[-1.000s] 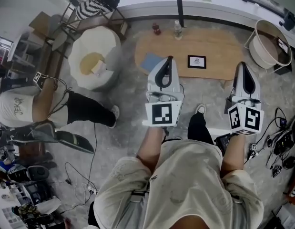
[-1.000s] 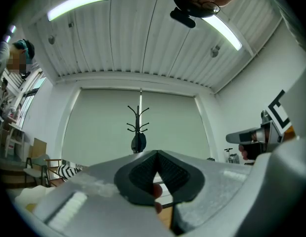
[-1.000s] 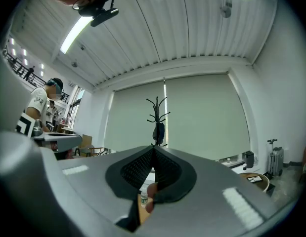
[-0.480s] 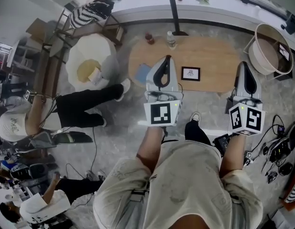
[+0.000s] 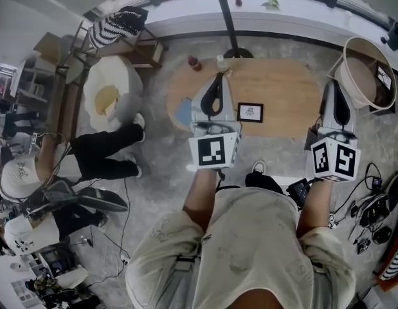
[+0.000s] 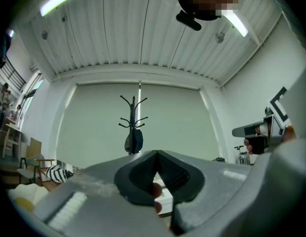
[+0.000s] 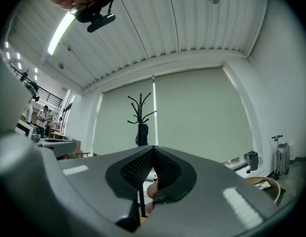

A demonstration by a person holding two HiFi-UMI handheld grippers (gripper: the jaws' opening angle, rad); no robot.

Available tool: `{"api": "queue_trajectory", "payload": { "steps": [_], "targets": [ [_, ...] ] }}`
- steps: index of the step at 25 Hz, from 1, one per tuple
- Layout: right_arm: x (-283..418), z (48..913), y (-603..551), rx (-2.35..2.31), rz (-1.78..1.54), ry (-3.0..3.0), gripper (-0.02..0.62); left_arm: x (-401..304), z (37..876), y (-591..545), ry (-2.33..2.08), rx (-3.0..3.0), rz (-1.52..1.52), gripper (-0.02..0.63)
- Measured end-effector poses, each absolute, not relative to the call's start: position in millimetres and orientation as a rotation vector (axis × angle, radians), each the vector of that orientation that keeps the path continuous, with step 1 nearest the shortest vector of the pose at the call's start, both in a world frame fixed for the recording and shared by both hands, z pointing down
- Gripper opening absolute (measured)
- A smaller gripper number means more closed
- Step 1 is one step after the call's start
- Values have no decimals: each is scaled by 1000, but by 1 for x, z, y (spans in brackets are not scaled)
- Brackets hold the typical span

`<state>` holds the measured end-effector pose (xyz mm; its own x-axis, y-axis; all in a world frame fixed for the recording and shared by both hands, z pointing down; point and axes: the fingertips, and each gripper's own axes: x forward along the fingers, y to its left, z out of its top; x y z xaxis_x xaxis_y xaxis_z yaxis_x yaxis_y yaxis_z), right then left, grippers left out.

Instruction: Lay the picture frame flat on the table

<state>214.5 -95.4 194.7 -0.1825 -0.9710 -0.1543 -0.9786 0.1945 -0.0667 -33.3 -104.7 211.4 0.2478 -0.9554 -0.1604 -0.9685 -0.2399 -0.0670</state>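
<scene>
A small dark picture frame (image 5: 250, 112) sits near the front edge of the oval wooden table (image 5: 282, 76), its picture facing up toward the head camera. I cannot tell whether it lies flat or leans back. My left gripper (image 5: 217, 77) is held up in front of me, just left of the frame in the head view, and is shut on nothing. My right gripper (image 5: 335, 85) hovers past the table's right end, also shut and empty. In the left gripper view the left gripper (image 6: 155, 156) points level at a far wall, and so does the right gripper (image 7: 153, 149) in its own view.
A red bottle (image 5: 194, 62) and a clear bottle (image 5: 221, 62) stand at the table's back left, a blue pad (image 5: 184, 111) at its left end. A coat stand (image 5: 224, 18) rises behind, a round basket (image 5: 366, 76) right, a white beanbag (image 5: 112, 92) and people (image 5: 89, 153) left.
The table and frame have come nearer and slid lower in the head view. Both grippers stay shut and raised. The seated person at left has shifted their legs.
</scene>
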Motion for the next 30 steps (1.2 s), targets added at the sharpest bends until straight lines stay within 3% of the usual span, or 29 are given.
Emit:
{"api": "queue_trajectory", "payload": {
  "steps": [30],
  "targets": [
    [167,214,-219,-1895,55,2374,3,-51,223,-217,1762,-2355,31,5]
  ]
}}
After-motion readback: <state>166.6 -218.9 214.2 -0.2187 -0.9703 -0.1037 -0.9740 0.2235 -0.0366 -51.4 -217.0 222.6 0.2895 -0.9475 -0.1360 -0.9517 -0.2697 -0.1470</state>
